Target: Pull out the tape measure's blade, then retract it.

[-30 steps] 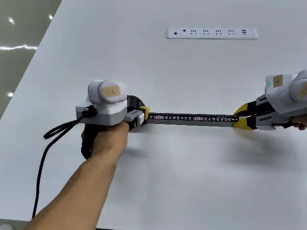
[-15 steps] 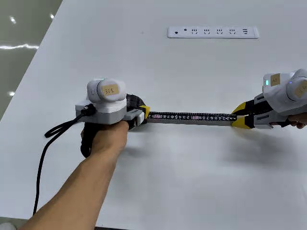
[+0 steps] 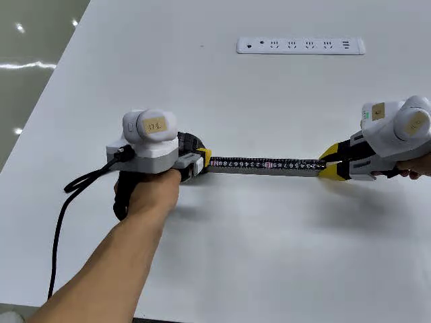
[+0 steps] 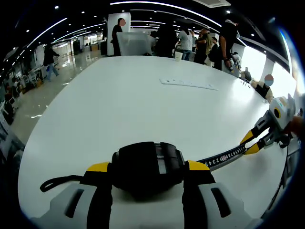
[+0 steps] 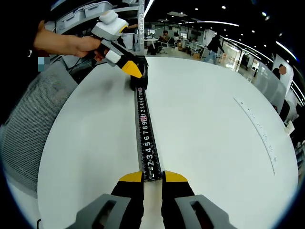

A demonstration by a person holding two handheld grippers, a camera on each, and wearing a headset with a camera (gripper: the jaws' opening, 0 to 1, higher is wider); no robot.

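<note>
My left tool (image 4: 147, 168) clamps the black tape-measure case (image 5: 139, 76) at the white tabletop (image 3: 269, 249); my right tool (image 5: 152, 179) pinches the tip of the extended dark numbered blade (image 5: 144, 129). Risk: a slackened pinch lets it whip back.

tape measure (image 3: 192, 152) left, blade (image 3: 266, 165) extending right; power strip (image 3: 301, 46) behind
</note>
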